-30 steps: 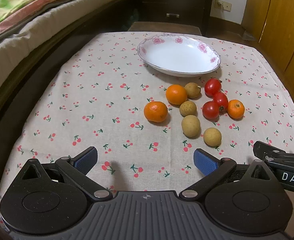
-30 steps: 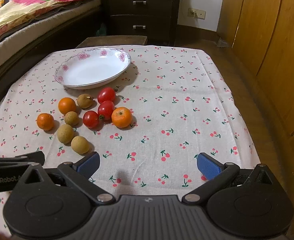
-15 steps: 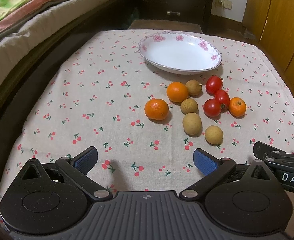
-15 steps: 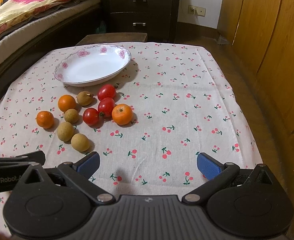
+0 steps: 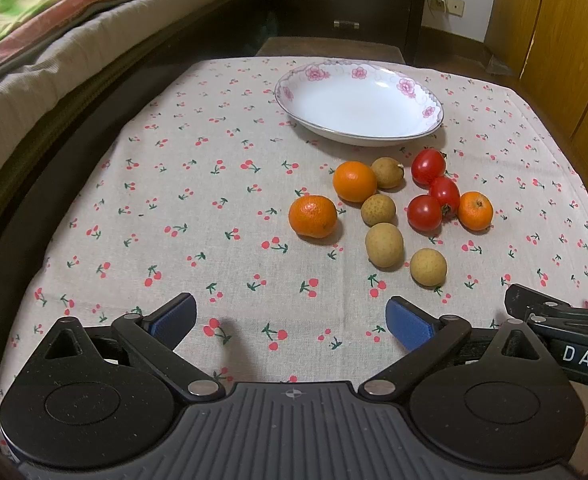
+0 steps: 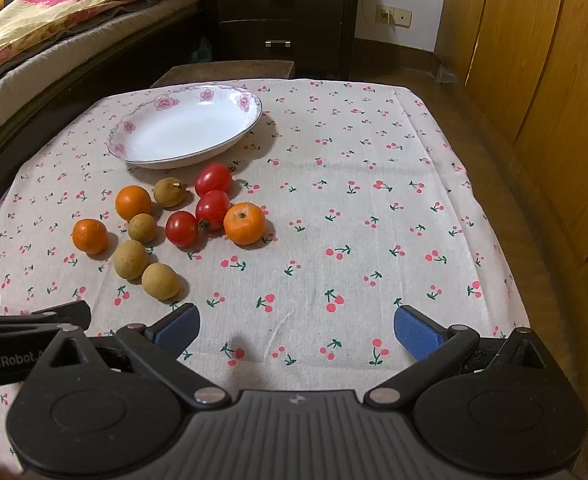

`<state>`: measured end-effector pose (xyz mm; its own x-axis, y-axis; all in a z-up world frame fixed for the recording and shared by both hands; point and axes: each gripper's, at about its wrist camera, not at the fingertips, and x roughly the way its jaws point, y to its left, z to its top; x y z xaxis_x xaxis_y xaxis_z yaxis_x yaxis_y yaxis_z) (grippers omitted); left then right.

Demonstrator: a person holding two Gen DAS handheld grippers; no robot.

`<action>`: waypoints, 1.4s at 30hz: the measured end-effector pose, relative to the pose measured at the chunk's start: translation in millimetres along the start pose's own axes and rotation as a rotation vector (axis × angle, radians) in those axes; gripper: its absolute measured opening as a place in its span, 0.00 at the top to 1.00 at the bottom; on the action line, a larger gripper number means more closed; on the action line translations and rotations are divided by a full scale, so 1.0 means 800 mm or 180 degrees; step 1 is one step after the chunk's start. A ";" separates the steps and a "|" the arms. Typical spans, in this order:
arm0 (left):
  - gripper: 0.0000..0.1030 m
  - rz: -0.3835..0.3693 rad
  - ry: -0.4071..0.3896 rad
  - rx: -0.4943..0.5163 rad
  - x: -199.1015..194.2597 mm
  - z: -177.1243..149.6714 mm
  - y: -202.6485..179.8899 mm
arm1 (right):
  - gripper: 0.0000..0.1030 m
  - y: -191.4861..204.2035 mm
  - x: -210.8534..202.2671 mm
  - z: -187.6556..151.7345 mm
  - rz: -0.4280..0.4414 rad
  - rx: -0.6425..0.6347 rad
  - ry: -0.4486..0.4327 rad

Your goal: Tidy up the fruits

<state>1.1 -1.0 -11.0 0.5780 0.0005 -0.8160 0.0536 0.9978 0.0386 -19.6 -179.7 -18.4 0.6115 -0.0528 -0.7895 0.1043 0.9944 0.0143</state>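
A white floral-rimmed plate (image 5: 426,98) (image 6: 250,98) stands empty at the far side of the cherry-print cloth. In front of it lies a cluster of fruit: three oranges, the nearest one (image 5: 313,216) (image 6: 89,235) on the left, three red tomatoes (image 5: 425,213) (image 6: 181,228), and several tan longans (image 5: 428,267) (image 6: 160,281). My left gripper (image 5: 290,320) hovers open near the table's front edge, short of the fruit. My right gripper (image 6: 296,326) is open too, to the right of the cluster. Neither holds anything.
A bed with a patterned quilt (image 5: 54,8) runs along the left. A dark drawer chest (image 6: 282,16) stands behind the table, with a low stool (image 6: 222,70) at the far edge. Wooden cabinets (image 6: 534,60) line the right. Bare cloth (image 6: 374,200) spreads right of the fruit.
Both grippers have tilted or drawn back slightly, so plate and fruit sit a little lower in both views. Nothing on the table has moved. The jaws stay open.
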 end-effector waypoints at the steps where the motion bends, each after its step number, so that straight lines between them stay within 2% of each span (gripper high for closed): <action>1: 0.01 0.0000 0.0000 0.0001 0.000 0.000 0.000 | 0.00 0.000 0.000 0.000 0.0000 -0.0001 0.0001; 42: 0.02 0.0023 0.0053 0.0028 0.005 -0.004 0.002 | 0.00 0.003 0.006 -0.001 0.0042 0.0014 0.0095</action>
<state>0.8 1.0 -15.9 0.5647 0.0088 -0.8253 0.0568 0.9972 0.0495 -17.4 -177.8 -22.5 0.5891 -0.0371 -0.8072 0.0999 0.9946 0.0272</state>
